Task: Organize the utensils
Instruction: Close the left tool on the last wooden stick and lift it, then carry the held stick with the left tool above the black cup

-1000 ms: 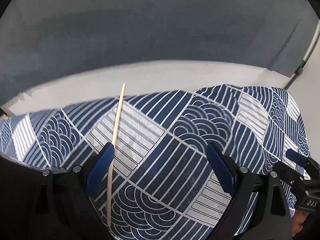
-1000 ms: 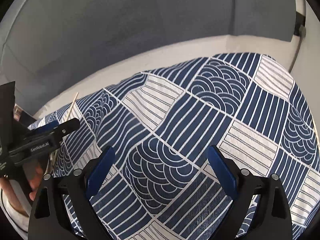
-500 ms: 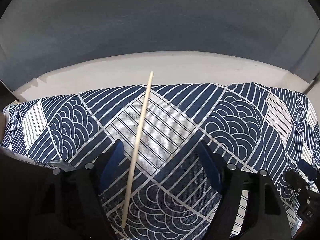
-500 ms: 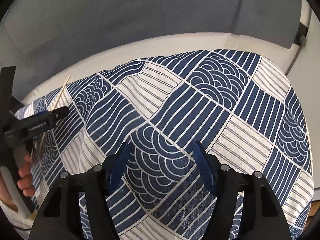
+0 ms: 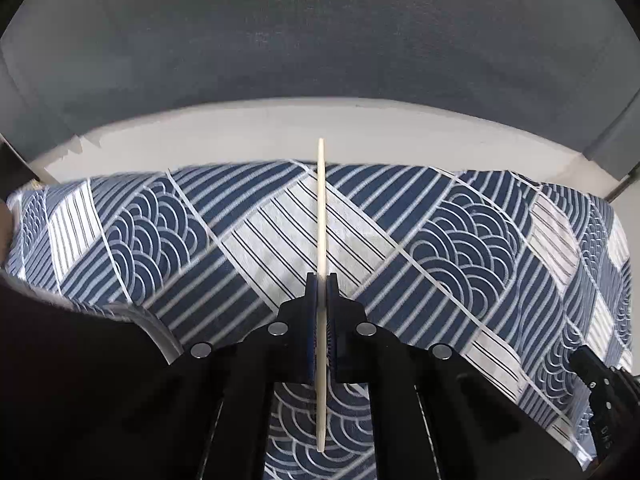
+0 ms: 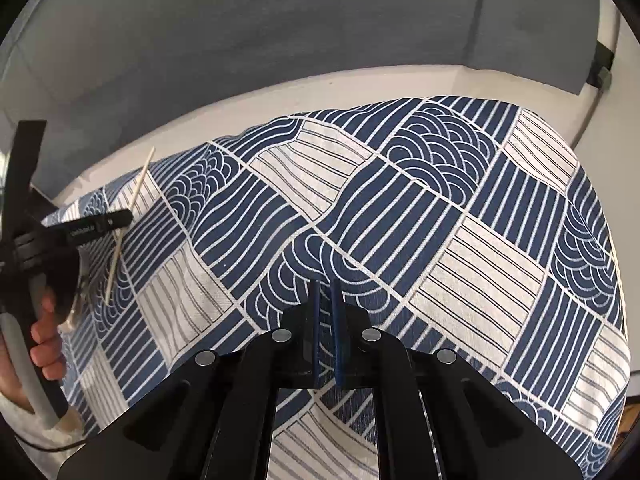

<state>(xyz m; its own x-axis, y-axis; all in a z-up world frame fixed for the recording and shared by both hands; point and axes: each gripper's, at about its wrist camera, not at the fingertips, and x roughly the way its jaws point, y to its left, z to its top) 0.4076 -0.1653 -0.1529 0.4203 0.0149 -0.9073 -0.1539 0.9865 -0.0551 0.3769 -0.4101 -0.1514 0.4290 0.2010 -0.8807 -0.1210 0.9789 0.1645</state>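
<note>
The left gripper (image 5: 321, 280) is clamped on a single wooden chopstick (image 5: 321, 216), which is held between the blue finger pads (image 5: 310, 312) near the stick's middle; its long axis is seen to run straight along the fingers, with one end projecting ahead of the fingertips as far as the far edge of the patterned tablecloth (image 5: 460, 240) and the other end trailing back between the finger arms toward the camera; in the right wrist view the same chopstick (image 6: 132, 216) is seen tilted, its forward end raised, and it appears to be carried clear of the cloth, though contact at the rear end cannot be ruled out; the right gripper (image 6: 325, 286) is drawn nearly together with only a narrow slot left between the pads, and nothing is held in it; it is positioned well to the right of the chopstick, so the left gripper is the nearer by far; no holder, tray or second utensil is shown, so the destination cannot be determined; ahead of the fingers a bare white table (image 5: 360, 136) strip and a grey backdrop (image 5: 320, 40) are found; open cloth is available to both sides of the left fingers for swinging the stick.
</note>
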